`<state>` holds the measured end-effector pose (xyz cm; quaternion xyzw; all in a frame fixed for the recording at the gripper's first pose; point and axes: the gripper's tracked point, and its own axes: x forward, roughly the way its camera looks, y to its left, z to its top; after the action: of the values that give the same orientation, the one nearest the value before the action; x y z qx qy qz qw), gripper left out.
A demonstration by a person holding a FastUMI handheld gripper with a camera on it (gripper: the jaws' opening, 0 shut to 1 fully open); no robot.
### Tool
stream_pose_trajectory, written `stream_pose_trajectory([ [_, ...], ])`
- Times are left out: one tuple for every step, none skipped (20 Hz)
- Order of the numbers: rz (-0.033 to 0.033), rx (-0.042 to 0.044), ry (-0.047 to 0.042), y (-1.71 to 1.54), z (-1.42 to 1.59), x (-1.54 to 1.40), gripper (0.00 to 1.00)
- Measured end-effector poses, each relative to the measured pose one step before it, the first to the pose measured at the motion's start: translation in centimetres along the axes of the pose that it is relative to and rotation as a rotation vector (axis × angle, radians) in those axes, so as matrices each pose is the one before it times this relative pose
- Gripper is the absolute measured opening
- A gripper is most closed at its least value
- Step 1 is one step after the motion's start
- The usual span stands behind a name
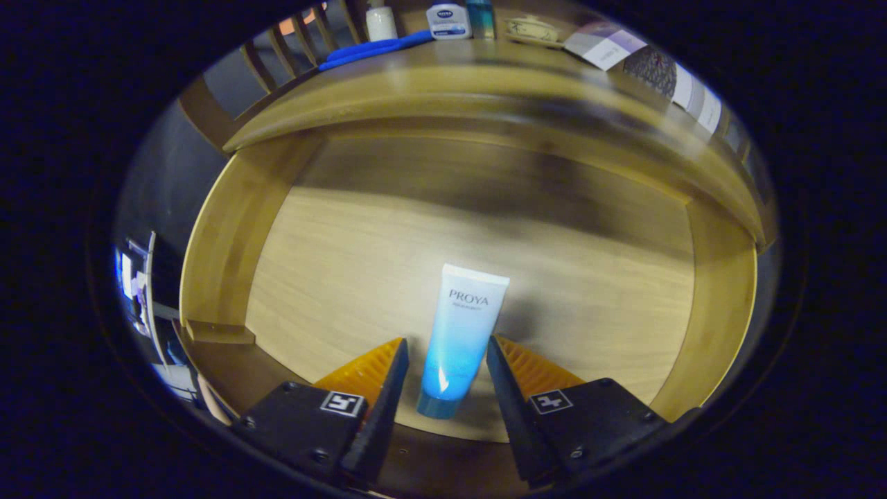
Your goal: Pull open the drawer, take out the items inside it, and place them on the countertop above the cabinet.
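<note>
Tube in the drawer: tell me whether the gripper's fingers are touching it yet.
Apart. The gripper view shows the gripper open, the tube lying between its fingers on the drawer floor, with a strip of floor visible on each side.

One tube [459, 333] lies in the one open drawer [229, 229]. On the countertop [443, 69] stand perhaps three containers, plus one blue cloth [374, 48] and one booklet [610, 47].

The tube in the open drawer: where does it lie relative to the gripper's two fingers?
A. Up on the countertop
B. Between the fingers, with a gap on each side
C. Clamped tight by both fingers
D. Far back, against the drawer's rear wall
B: the tube lies on the drawer floor between the open gripper fingers, untouched by either.
</note>
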<state>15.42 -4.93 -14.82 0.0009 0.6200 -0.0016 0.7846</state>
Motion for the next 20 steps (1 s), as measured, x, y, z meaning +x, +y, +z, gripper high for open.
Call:
stream_pose_trajectory([
  [-0.00602, -0.00968, 0.00722, -0.065, -0.098, 0.146, 0.72],
  [-0.00947, -0.00883, 0.00328, -0.081, -0.106, 0.124, 0.72],
  [-0.01071, -0.00959, 0.00502, -0.146, -0.181, 0.211, 0.71],
  [-0.00809, -0.0032, 0.01262, -0.127, -0.189, 0.179, 0.71],
  [-0.0118, 0.00008, -0.00776, -0.141, 0.171, -0.004, 0.69],
  [-0.00485, 0.00334, 0.00033, -0.021, -0.005, 0.232, 0.65],
  [-0.00632, 0.00649, 0.00028, -0.029, 0.068, -0.12, 0.61],
  [-0.00298, 0.00441, -0.00708, -0.016, 0.136, -0.137, 0.58],
  [-0.00332, 0.00002, -0.00585, -0.056, 0.036, 0.025, 0.56],
  [-0.00562, 0.00213, -0.00555, -0.053, 0.054, -0.146, 0.55],
  [-0.00427, -0.00162, -0.00958, 0.008, 0.032, -0.296, 0.53],
  [0.00349, 0.00103, -0.01127, 0.092, 0.118, -0.501, 0.52],
  [0.0082, 0.00643, -0.01231, 0.112, 0.227, -0.536, 0.5],
  [0.00403, 0.00894, -0.01575, 0.004, 0.425, -0.715, 0.49],
  [0.00175, 0.0006, -0.01482, 0.053, 0.319, -0.915, 0.49],
  [-0.0018, 0.00412, -0.02039, -0.132, 0.592, -0.863, 0.49],
  [-0.00098, 0.00167, -0.02018, -0.167, 0.653, -0.906, 0.49],
  [-0.00084, 0.0058, -0.0217, -0.084, 0.761, -0.745, 0.49],
  [0.00387, -0.00346, -0.01763, -0.028, 0.717, -0.763, 0.49],
  [-0.00365, -0.00171, -0.01678, -0.106, 0.784, -0.551, 0.49],
])
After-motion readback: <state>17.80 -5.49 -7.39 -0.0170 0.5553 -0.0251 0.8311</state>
